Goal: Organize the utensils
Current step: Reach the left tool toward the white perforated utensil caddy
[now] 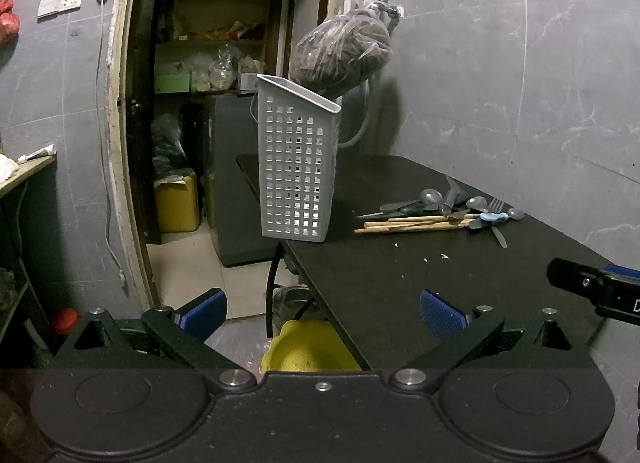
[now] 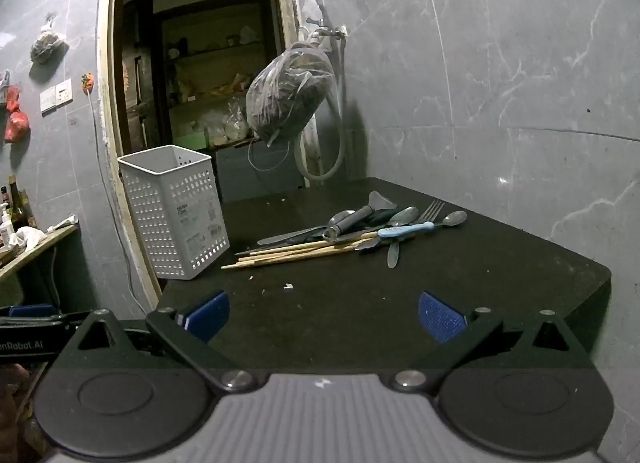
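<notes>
The basket stands upright at the table's left edge, in front of the doorway. Just to its right lies the utensil pile, with chopsticks nearest the basket. A bag hangs behind.

Readable text is sparse. In the right wrist view, the left gripper at the far left edge carries white lettering "enRobot.AI", cut off at the frame border. In the left wrist view, the right gripper at the far right edge shows one white character, looks like "D", the rest out of frame. The white perforated basket, ahead-left of the right gripper, has printed labels on its side wall; the print is too small to read.
</notes>
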`<state>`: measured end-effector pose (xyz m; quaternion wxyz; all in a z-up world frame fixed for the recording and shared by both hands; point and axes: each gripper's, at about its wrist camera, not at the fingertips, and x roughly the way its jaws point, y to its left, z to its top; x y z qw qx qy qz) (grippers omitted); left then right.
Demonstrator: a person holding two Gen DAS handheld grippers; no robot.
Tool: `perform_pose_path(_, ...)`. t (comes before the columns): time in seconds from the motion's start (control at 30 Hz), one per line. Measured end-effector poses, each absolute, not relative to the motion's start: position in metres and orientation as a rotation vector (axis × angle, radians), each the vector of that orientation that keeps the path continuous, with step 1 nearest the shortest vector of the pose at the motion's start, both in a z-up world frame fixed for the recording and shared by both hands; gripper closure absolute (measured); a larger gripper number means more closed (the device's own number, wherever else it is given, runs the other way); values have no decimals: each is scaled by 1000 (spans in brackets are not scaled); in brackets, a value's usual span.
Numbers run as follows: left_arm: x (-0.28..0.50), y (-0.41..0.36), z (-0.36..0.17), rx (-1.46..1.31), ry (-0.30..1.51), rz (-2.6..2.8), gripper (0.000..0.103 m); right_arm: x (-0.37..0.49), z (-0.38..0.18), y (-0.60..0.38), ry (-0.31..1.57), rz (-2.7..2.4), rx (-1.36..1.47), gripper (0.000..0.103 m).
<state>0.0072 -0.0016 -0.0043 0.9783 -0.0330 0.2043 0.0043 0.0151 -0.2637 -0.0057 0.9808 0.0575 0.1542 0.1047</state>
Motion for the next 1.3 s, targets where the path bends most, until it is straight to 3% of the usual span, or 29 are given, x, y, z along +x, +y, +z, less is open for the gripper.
perform_pose_path(1.3,13,-2,-7,-53,439,2,1,15,-9,-262,321,210,116,0)
